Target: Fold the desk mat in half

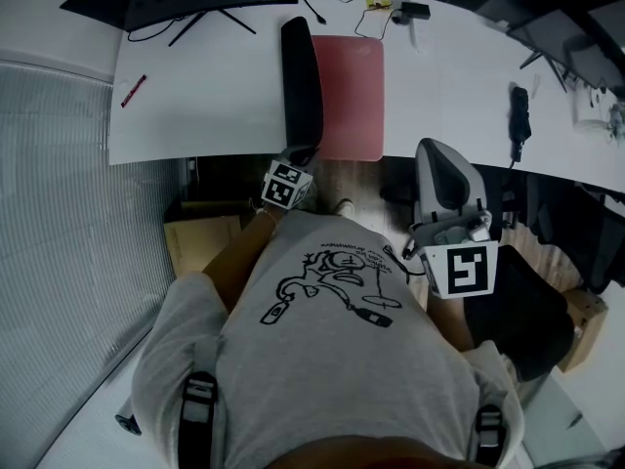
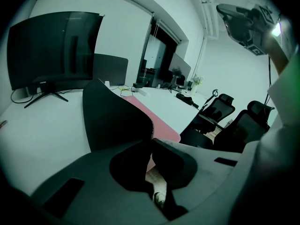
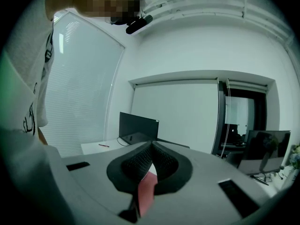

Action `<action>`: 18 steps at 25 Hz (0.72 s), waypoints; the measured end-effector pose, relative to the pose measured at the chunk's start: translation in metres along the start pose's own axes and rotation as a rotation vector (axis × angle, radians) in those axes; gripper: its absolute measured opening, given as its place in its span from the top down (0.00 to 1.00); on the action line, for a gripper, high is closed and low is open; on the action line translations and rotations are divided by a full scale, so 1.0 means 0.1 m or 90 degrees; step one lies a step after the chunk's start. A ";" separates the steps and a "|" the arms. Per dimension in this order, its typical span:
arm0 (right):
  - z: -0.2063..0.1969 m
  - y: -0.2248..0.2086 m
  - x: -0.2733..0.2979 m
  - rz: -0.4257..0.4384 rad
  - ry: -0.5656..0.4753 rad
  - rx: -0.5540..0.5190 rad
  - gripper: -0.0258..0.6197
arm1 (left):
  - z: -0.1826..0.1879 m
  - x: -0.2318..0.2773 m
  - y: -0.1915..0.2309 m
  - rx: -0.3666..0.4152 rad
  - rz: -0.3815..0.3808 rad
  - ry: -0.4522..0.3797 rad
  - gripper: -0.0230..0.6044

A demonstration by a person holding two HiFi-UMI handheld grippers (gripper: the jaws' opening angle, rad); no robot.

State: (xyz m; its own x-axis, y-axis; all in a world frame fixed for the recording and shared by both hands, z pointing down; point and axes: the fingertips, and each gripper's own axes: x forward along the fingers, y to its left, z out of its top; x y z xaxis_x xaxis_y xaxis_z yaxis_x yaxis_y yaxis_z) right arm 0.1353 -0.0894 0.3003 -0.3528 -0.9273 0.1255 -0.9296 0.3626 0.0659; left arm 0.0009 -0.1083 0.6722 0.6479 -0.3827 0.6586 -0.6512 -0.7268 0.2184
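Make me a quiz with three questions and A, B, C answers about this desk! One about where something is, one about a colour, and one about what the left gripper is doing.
1. Where does the red pen lie?
A) on the white desk, left of the desk mat
B) on a chair
C) on the floor

2. What colour is the flat half of the desk mat?
A) blue
B) pink-red
C) yellow

3. What is the left gripper doing?
A) hanging wide open
B) holding a cup
C) shut on the mat's edge

Answers: 1 A, the pen lies on the desk top well left of the mat. 2 B, the flat half shows pink-red and the raised half is black. 3 C, its jaws meet on the black raised edge.
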 end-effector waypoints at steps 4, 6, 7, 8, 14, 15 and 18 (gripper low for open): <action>-0.04 -0.03 -0.04 -0.001 0.012 -0.006 0.95 | 0.01 0.03 -0.10 -0.002 -0.012 0.008 0.91; -0.04 -0.04 -0.05 -0.001 0.012 -0.006 0.95 | 0.00 0.06 -0.13 0.001 -0.016 0.011 0.91; -0.02 -0.05 -0.05 -0.003 0.006 -0.002 0.95 | 0.01 0.07 -0.15 0.002 -0.018 0.010 0.91; -0.01 -0.05 -0.06 -0.004 0.002 0.001 0.95 | 0.01 0.08 -0.17 0.003 -0.022 0.010 0.91; -0.03 -0.08 -0.08 -0.008 0.002 0.002 0.95 | 0.02 0.10 -0.26 0.004 -0.034 0.020 0.91; -0.03 -0.08 -0.09 -0.008 0.002 0.002 0.95 | 0.02 0.11 -0.26 0.005 -0.035 0.020 0.91; -0.05 -0.08 -0.10 -0.010 0.005 0.003 0.95 | 0.04 0.14 -0.29 0.006 -0.040 0.019 0.91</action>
State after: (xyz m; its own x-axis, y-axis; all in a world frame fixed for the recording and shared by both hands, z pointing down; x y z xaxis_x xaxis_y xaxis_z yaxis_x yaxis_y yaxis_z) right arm 0.1471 -0.0831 0.3034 -0.3371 -0.9322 0.1319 -0.9357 0.3472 0.0627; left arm 0.0306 -0.0949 0.6718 0.6754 -0.3188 0.6650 -0.6056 -0.7544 0.2534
